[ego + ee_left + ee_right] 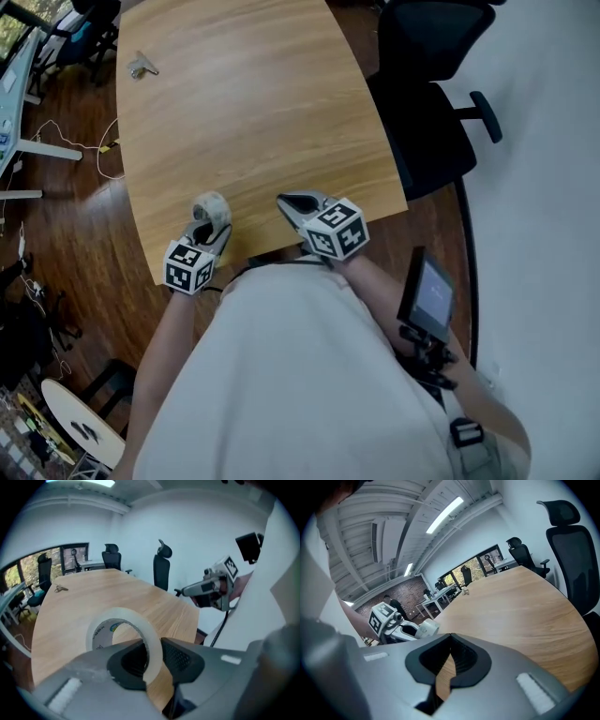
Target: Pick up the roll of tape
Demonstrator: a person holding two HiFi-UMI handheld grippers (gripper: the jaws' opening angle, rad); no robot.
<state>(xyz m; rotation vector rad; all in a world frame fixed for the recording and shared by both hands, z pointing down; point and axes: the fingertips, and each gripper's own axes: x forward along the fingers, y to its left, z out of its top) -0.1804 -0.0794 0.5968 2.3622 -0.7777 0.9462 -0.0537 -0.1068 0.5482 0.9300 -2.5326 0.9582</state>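
A roll of clear tape with a white core hangs just above the near edge of the wooden table. My left gripper is shut on it. In the left gripper view one jaw passes through the hole and the other presses the outside of the tape roll, so the band sits in the left gripper. My right gripper hovers at the table's near edge to the right, shut with nothing in it. The right gripper view shows the right gripper with tips together, and the tape roll at its left.
A small bunch of keys lies at the far left of the table. A black office chair stands at the table's right side. Cables run over the wooden floor to the left, and a phone is mounted on my chest.
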